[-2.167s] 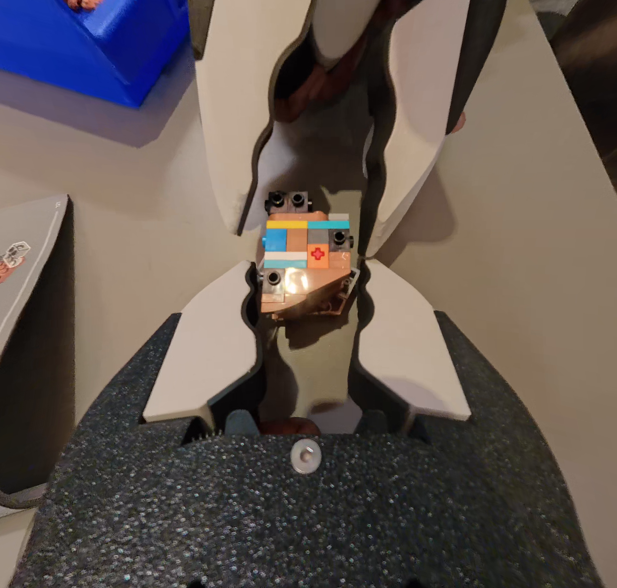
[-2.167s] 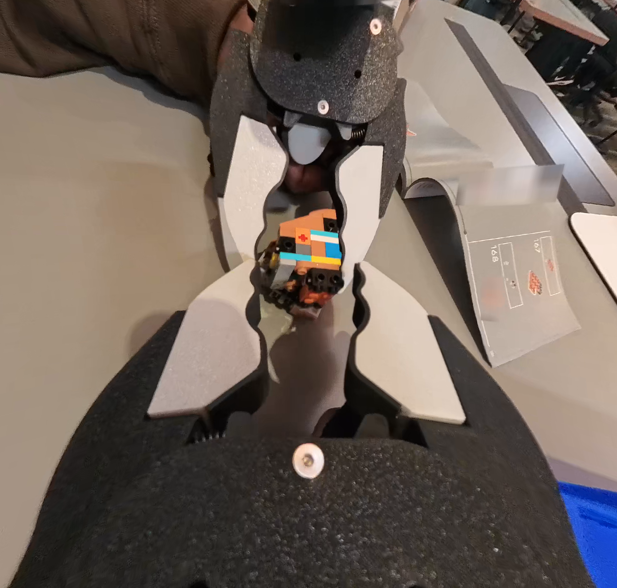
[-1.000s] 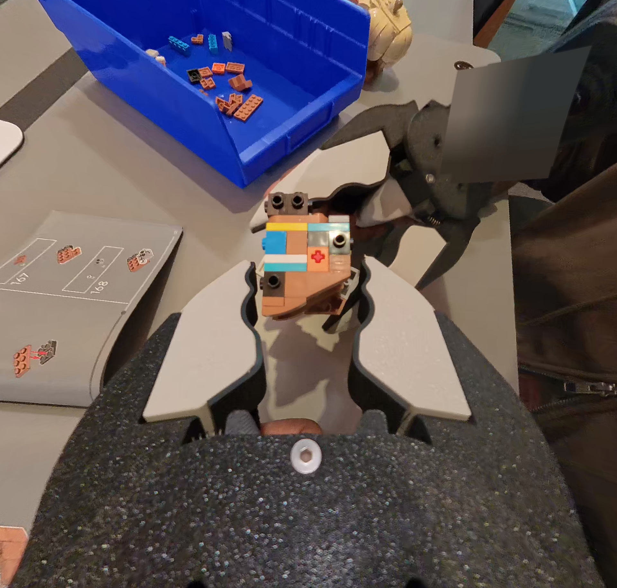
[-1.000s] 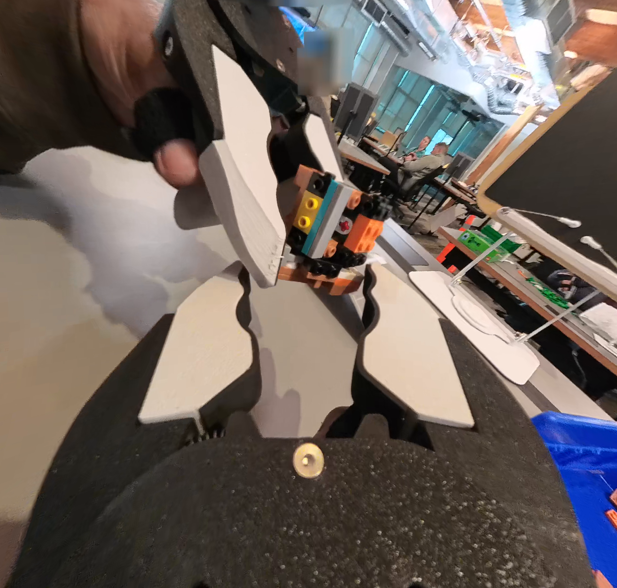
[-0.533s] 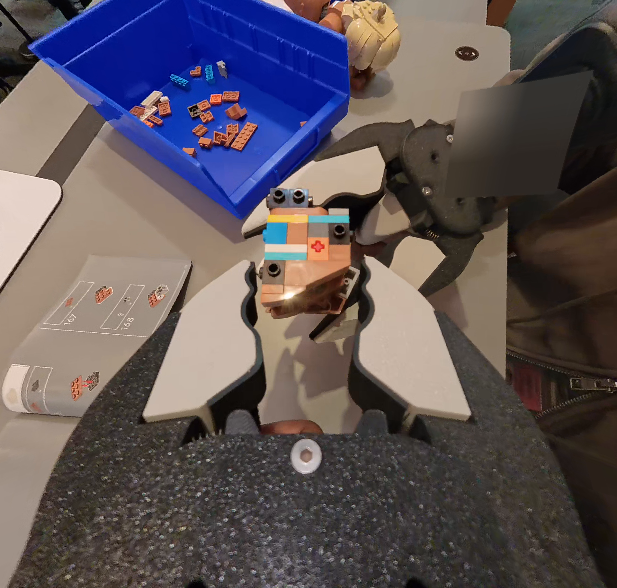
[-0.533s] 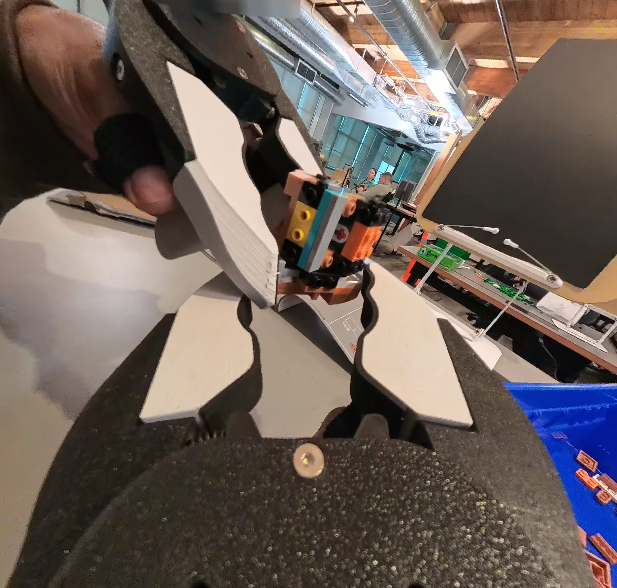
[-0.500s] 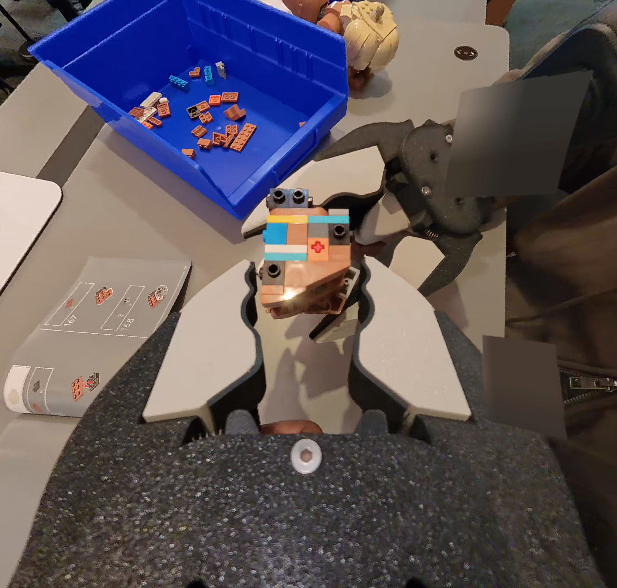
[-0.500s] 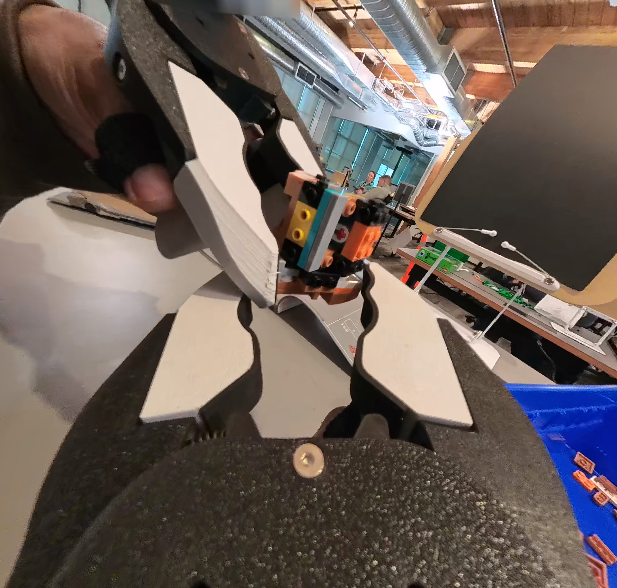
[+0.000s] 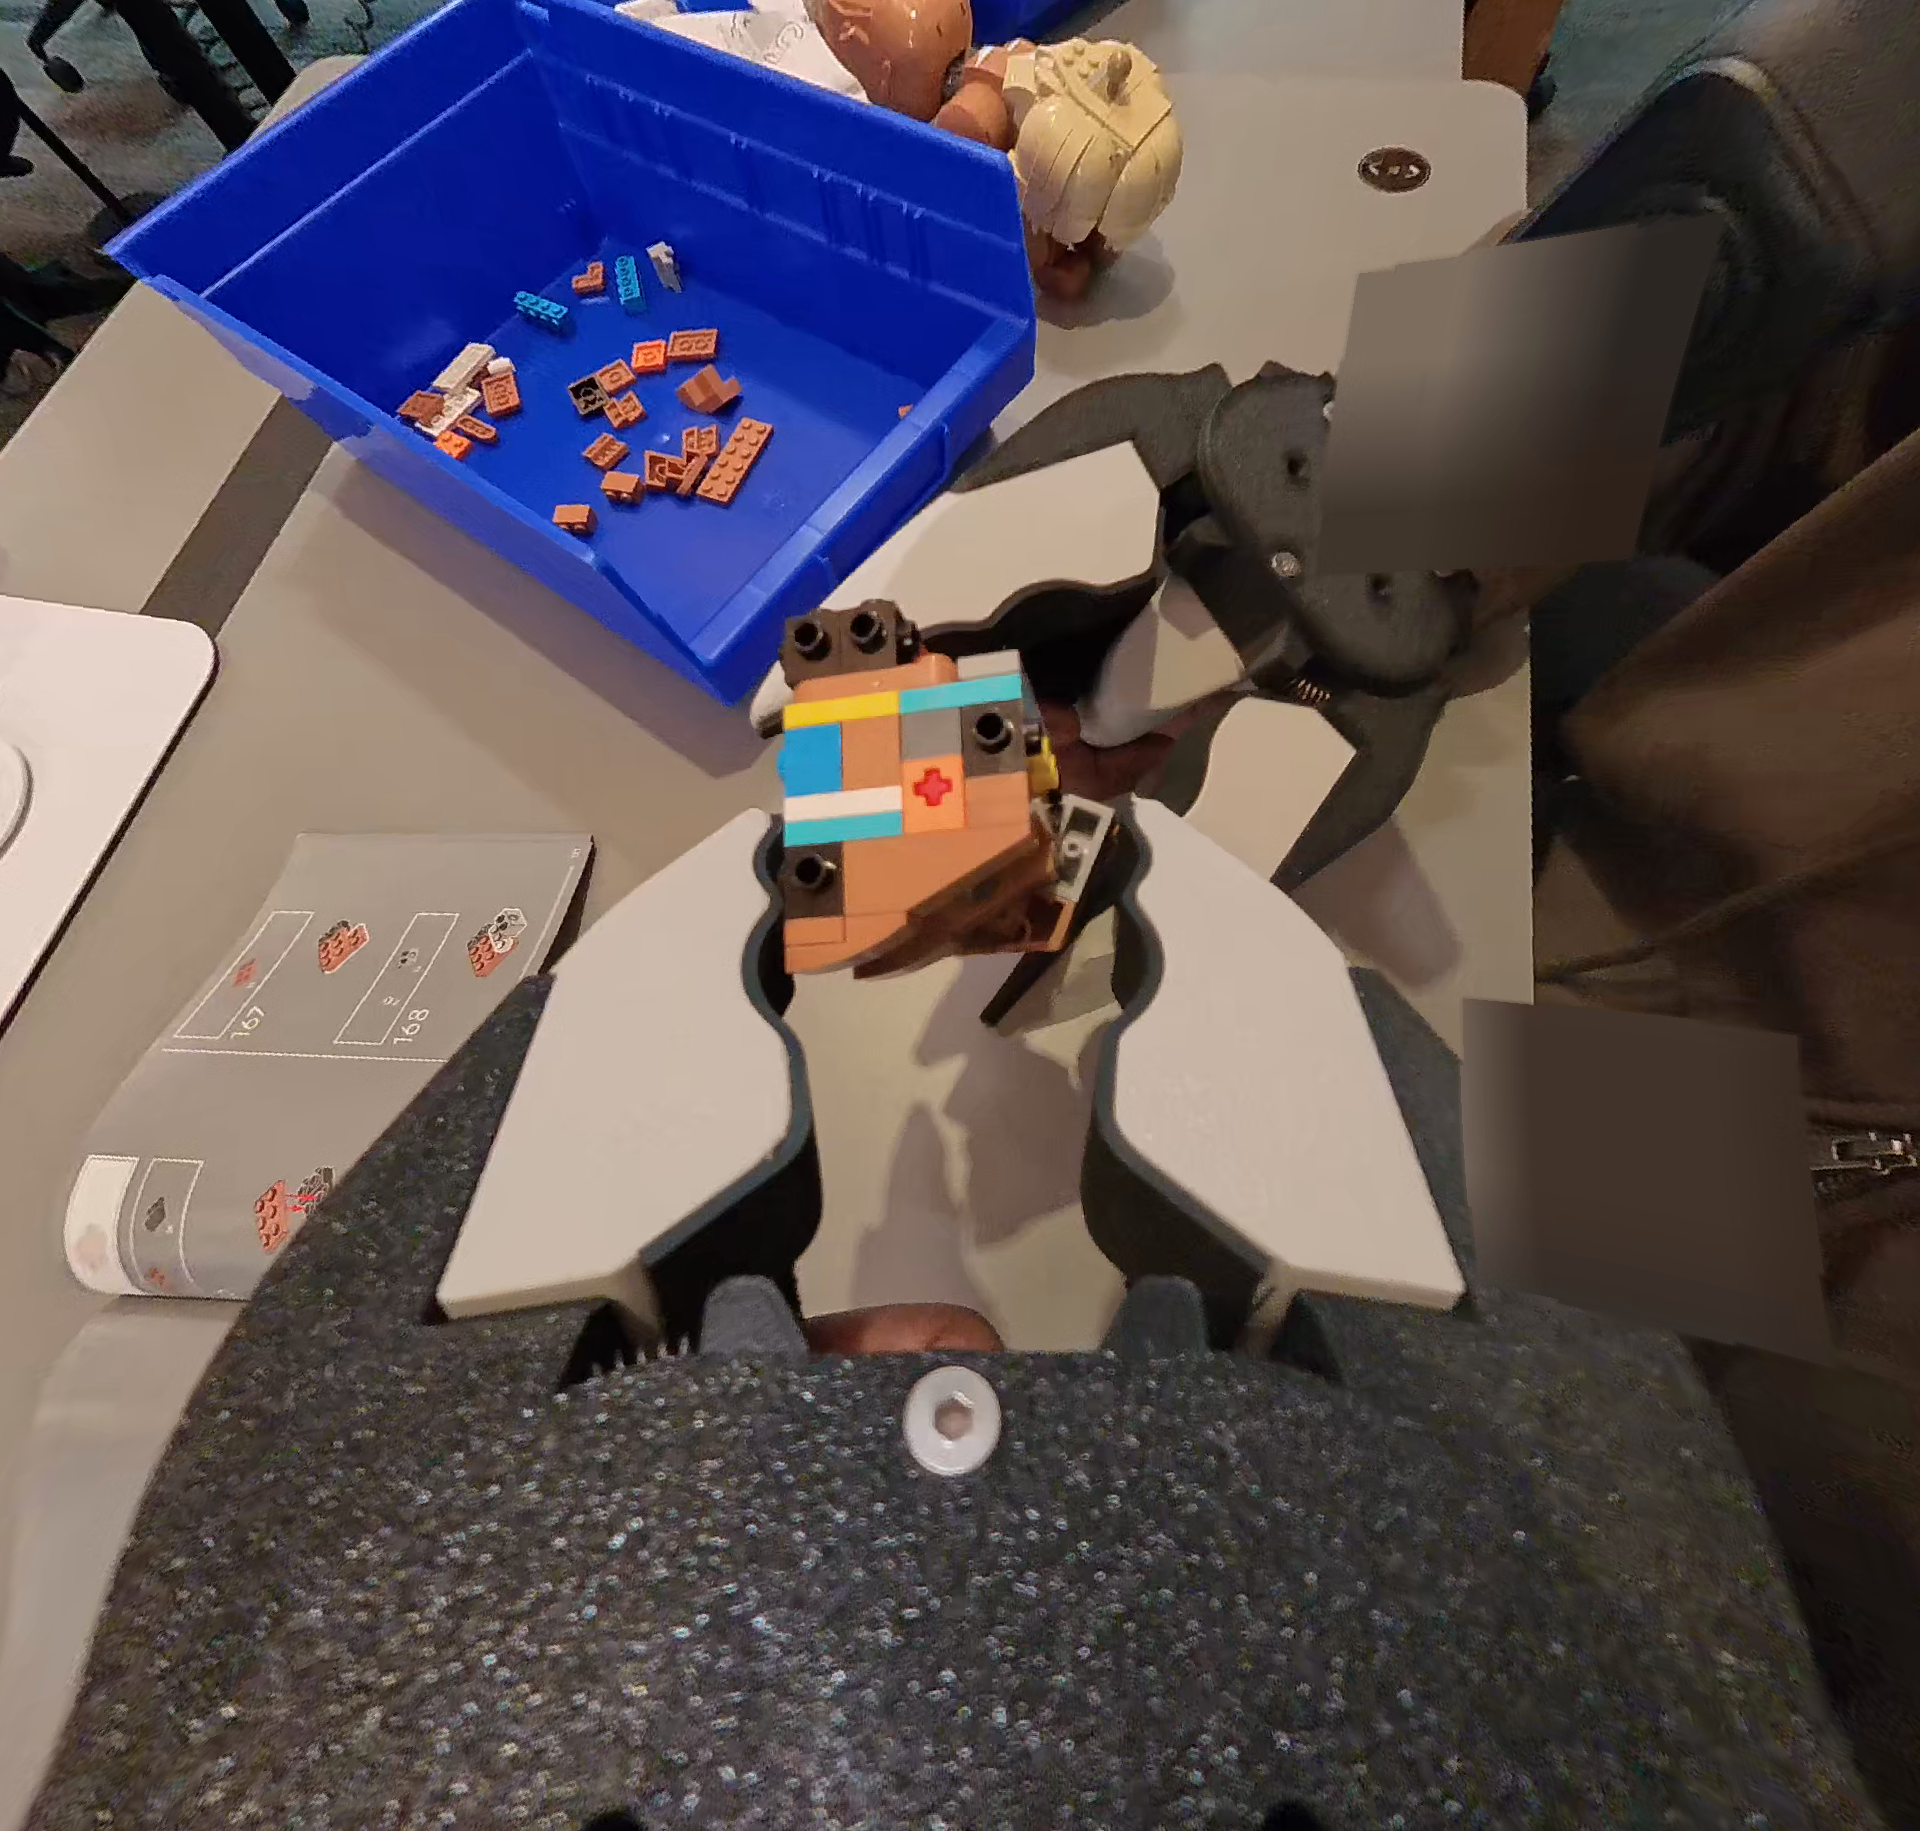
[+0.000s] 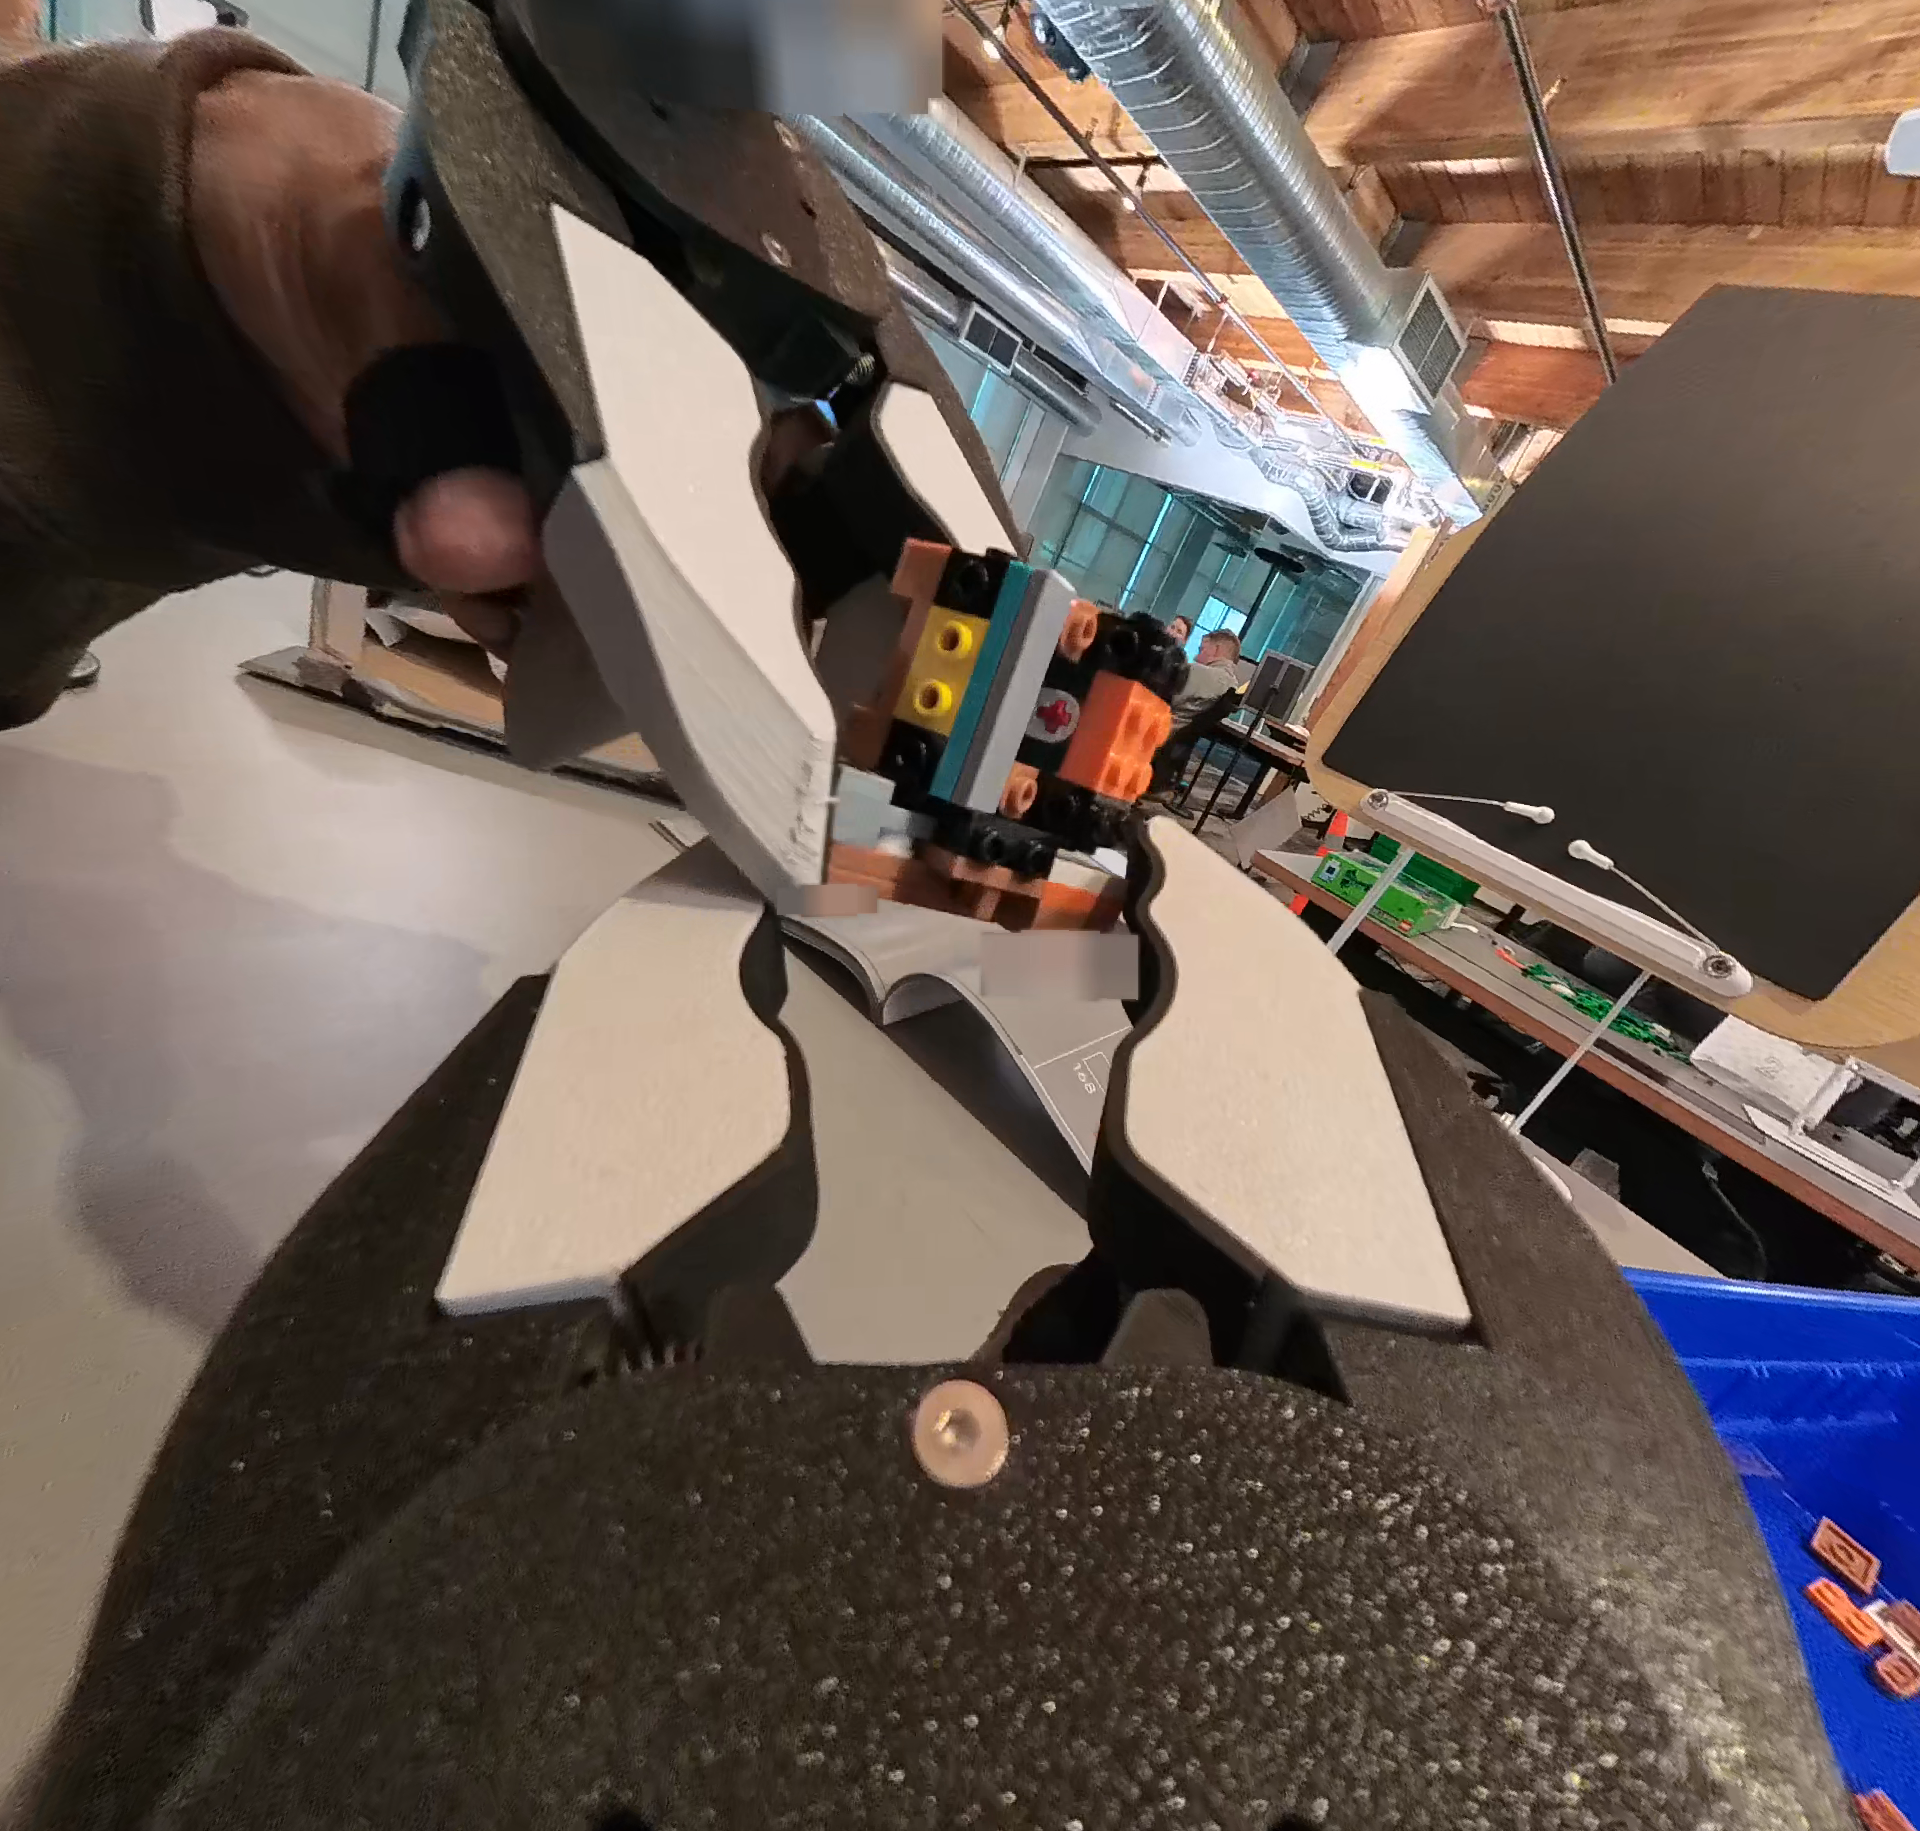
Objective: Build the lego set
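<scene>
Up off table, between both tongs: lego model.

- Left gripper clamped on model's lower end. You keep squeeze firm, don't twist.
- Right gripper spread apart, tips just under model, pinching nothing. You turn model slowly, then check booklet at left.
- Blue bin with loose bricks behind model; finished figures farther right. Nothing blocks you.

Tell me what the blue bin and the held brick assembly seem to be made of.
Blue bin: apparently moulded plastic, glossy, with highlights on its rim and ribbed wall. Brick assembly: hard plastic bricks with studs, smooth and slightly shiny, gripped in the left tool.
</scene>
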Available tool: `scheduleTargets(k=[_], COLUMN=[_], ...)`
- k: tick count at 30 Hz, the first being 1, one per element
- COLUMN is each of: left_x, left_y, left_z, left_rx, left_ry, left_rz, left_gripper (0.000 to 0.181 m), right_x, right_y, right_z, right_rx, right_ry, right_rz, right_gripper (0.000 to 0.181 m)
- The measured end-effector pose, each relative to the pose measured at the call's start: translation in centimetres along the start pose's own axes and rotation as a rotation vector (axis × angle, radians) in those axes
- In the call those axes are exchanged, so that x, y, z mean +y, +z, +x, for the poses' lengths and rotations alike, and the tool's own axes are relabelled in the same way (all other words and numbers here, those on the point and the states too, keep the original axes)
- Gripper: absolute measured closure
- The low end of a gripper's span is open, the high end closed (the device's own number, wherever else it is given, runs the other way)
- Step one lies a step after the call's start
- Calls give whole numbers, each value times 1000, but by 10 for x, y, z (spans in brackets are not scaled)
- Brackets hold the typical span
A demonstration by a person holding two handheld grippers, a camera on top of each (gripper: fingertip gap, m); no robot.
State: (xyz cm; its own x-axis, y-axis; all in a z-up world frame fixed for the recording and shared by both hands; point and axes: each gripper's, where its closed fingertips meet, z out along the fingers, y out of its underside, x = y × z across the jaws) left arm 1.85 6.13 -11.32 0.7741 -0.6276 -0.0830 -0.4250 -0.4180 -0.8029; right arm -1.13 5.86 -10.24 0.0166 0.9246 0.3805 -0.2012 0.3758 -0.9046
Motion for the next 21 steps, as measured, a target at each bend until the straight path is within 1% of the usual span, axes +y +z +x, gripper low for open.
scheduleTargets(k=[14, 21], left_x=[-6, -6], left_y=[-3, -1], left_z=[8, 10], left_rx=[46, 41], left_ry=[4, 21], left_rz=[22, -9], left_gripper=[121, 119], right_x=[-12, -15], right_y=[-6, -9], right_z=[-3, -3], right_rx=[-29, -36], right_ry=[-8, -28], right_rz=[94, 120], right_gripper=[119, 119])
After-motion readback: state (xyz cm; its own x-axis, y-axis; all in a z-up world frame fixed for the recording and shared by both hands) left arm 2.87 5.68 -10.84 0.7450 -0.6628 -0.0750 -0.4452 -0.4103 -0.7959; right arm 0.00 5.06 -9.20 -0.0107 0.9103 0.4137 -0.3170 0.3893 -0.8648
